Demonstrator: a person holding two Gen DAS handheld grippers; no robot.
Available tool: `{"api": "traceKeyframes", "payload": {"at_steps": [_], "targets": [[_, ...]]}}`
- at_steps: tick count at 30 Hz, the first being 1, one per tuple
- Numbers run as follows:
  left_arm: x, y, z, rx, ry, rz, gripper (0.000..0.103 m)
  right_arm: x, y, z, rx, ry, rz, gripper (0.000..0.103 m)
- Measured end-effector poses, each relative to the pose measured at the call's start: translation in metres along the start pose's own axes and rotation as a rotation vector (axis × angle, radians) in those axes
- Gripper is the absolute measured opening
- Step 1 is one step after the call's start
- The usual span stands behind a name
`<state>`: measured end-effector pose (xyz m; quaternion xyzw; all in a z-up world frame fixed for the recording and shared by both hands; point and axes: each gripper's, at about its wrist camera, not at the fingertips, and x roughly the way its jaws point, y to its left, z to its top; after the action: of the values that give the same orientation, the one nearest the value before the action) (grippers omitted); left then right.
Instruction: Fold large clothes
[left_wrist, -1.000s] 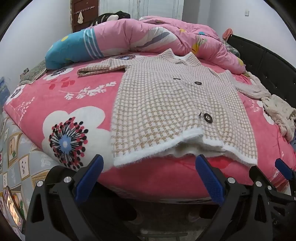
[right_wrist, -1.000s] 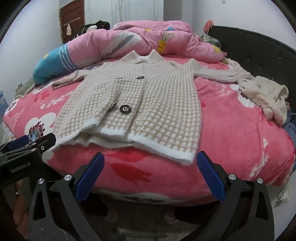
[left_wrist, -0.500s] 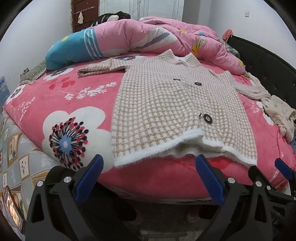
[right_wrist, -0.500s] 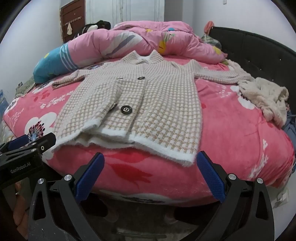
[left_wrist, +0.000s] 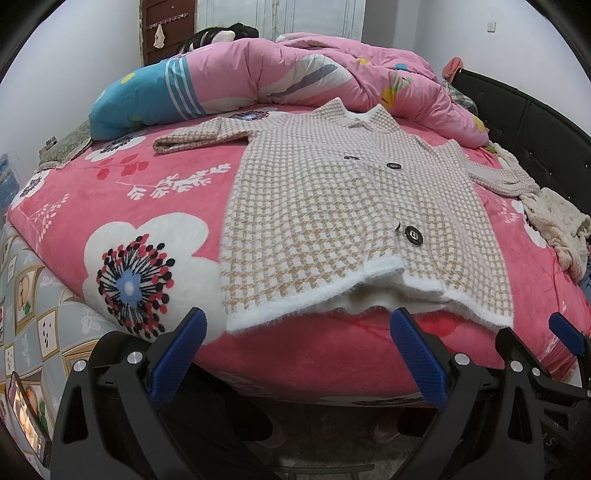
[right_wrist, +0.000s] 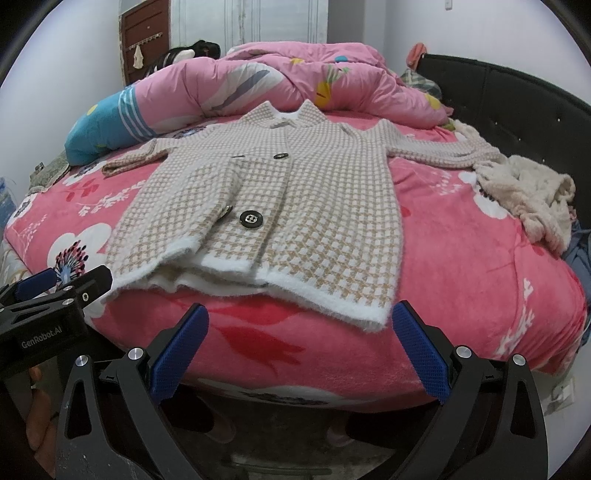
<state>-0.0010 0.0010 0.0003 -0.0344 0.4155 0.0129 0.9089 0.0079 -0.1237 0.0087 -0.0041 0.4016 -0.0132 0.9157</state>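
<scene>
Still unfolded, a houndstooth coat (left_wrist: 343, 206) lies face up, buttoned, on the pink floral bedspread (left_wrist: 122, 199), sleeves spread to either side. Collar points toward the heaped quilt (right_wrist: 295, 81), hem toward the bed's near edge. Left gripper (left_wrist: 295, 354) and right gripper (right_wrist: 299, 350) hover agape just short of the hem, holding nothing; every fold remains.

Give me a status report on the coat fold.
Left gripper open, empty, short of the hem. Right gripper likewise. Coat flat on the bed, buttoned, sleeves out, unfolded. Cream garment lies against the right cuff.
</scene>
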Motion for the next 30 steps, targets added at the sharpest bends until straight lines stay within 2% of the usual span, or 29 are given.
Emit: {"api": "traceKeyframes", "payload": {"at_steps": [30], "targets": [[0.0000,-0.0002,-0.0003,0.000,-0.002,0.000,0.098,-0.0025,-0.0001,-0.0001,-0.002,-0.007,-0.015,0.095]]}}
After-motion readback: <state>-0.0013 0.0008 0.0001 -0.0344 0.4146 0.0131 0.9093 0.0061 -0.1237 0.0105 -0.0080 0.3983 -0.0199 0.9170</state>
